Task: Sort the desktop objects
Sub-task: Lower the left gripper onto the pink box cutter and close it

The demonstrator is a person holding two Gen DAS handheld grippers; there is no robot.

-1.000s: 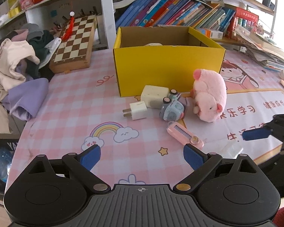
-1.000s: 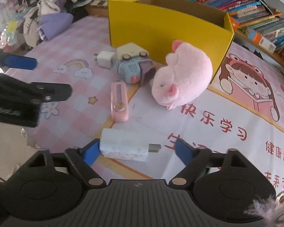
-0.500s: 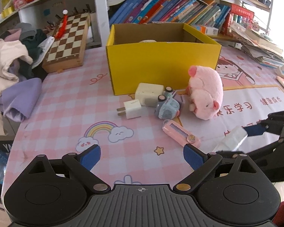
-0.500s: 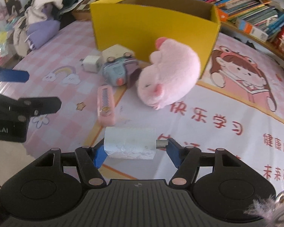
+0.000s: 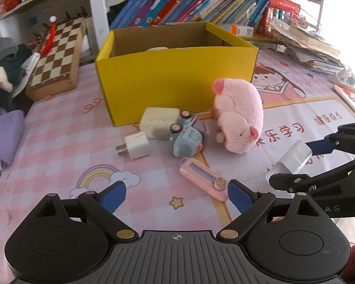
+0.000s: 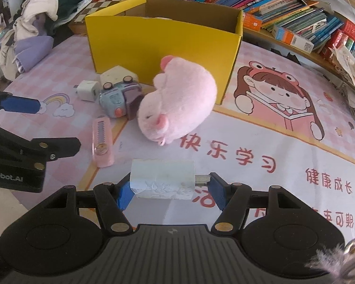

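The right gripper (image 6: 170, 190) clamps a white USB block (image 6: 162, 178); the left gripper (image 5: 176, 195) gapes wide, empty; the yellow box (image 5: 175, 78) hides its contents.

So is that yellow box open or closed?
Open. The yellow box has no lid on top; both views show its brown inner walls. Something pale shows just above its front rim, but I cannot tell what.
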